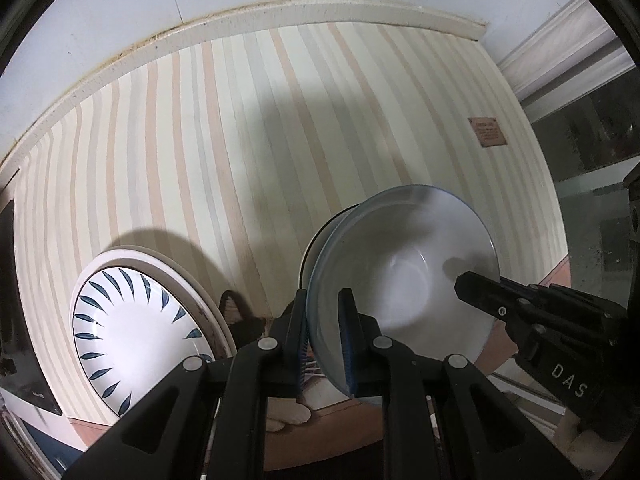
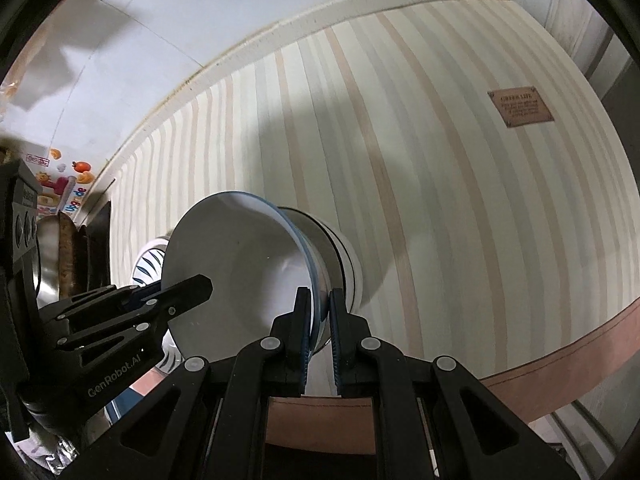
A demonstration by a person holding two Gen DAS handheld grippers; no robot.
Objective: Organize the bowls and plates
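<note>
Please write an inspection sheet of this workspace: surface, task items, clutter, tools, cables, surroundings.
Surface: striped cloth, pale and beige, with a brown label.
Job's things: white bowl held on edge by both tools, a second dish nested behind it; leaf-pattern plate beside it.
Clutter: colourful packaging at the far left edge.
Tools: left tool shut on the bowl rim; right tool shut on the opposite rim.
Cables: nothing seen.
Surroundings: white wall.

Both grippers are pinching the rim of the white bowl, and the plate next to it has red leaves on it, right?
Nearly. The left hand-held gripper and right hand-held gripper do pinch the bowl's rim, but the plate's leaves are blue, as the left wrist view shows.
</note>
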